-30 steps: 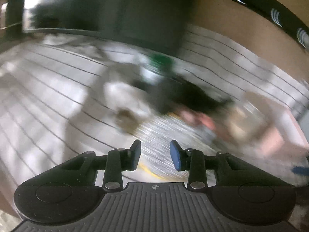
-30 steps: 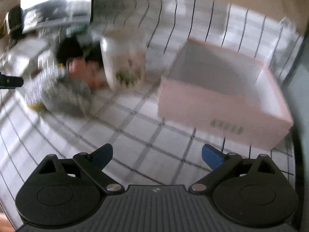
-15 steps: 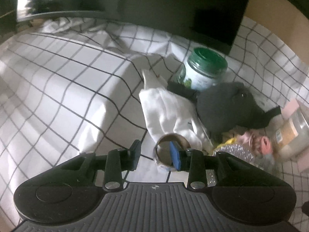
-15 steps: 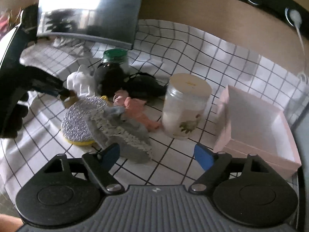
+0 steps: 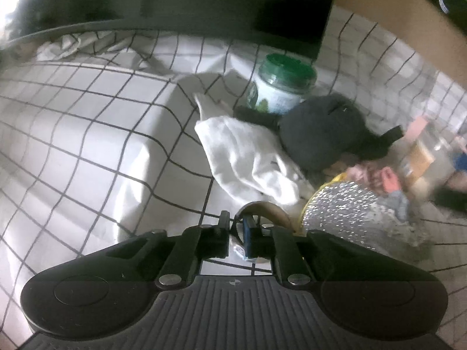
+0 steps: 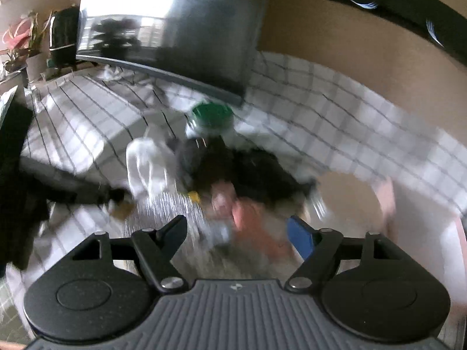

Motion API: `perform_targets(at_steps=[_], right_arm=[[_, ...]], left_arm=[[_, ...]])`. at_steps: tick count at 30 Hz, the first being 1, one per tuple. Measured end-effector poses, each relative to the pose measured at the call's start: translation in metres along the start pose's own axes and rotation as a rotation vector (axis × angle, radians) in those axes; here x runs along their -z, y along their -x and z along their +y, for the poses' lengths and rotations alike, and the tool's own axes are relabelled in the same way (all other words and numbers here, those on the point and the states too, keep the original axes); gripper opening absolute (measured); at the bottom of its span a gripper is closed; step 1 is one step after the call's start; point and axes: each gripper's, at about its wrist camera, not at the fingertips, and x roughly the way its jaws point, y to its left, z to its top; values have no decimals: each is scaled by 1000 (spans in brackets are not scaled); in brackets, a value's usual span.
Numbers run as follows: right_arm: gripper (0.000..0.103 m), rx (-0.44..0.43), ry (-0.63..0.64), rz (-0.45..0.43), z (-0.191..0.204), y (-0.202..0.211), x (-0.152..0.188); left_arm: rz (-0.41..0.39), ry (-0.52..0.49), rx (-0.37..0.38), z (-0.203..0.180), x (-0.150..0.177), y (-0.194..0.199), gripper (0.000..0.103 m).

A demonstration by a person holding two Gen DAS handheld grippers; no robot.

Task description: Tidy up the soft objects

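Note:
A pile of soft things lies on the checked cloth: a white cloth [image 5: 248, 157], a dark grey cap [image 5: 321, 128], a pink cloth [image 5: 379, 175] and a grey patterned cloth [image 5: 402, 221] over a silver glitter pad [image 5: 341, 207]. My left gripper [image 5: 236, 227] is shut on the wall of a brown tape roll [image 5: 268, 210] at the pile's near edge. The right wrist view is blurred. My right gripper [image 6: 238, 230] hovers over the pile with its jaws wide and closing. The pink cloth [image 6: 251, 218] shows between them, and no pad touches it. The white cloth [image 6: 146, 163] lies to its left.
A green-lidded jar [image 5: 283, 87] stands behind the pile, in front of a dark screen [image 5: 233, 5]. A pale jar [image 6: 347, 201] and a pink box [image 6: 458, 233] are at the right. The left gripper's dark body [image 6: 58, 192] reaches in from the left.
My left jaws have closed on the tape roll's wall. My right gripper swung left from the pink box over the pile, and its jaws narrowed somewhat.

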Motion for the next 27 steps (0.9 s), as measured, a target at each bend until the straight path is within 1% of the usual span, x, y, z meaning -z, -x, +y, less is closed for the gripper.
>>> perform_targets(at_steps=[4,7,10,12,13,14,16,18,20,23,25,27], right_arm=[[80,-55,-15,10,9,-39,-44],[80,-86,-3,60,20,-77,-65],[80,-76,4,147,27,-115,-74],[79,-78,-6,205,29,-131,-76],[75,-83,-16,228,29,-135,-76],[73,-82,-28,240,28,-135,-77],[69,-88,-47,237,24,-125,-80],[68,-91,-57,198,18,-105,-90],[68,-95,-63,133,8,-75,-104],[68,-69,-66,20,-16,-26,-125],[68,-39,-88,-52,-39,7,-135],[68,11,-105,-118,-65,36,-139]], left_arm=[[-35,0,25,14,0,15,11],[-58,26,47,28,0,25,11],[-81,51,63,41,0,34,11],[-89,62,75,49,-1,39,11],[-93,64,80,52,-4,40,11],[-98,62,83,54,-7,40,11],[-115,48,82,57,-18,39,11],[-137,32,74,56,-36,37,11],[-167,18,75,49,-56,39,11],[-225,-16,90,31,-85,44,11],[-264,-54,98,11,-103,48,11],[-293,-85,111,-11,-119,51,11]])
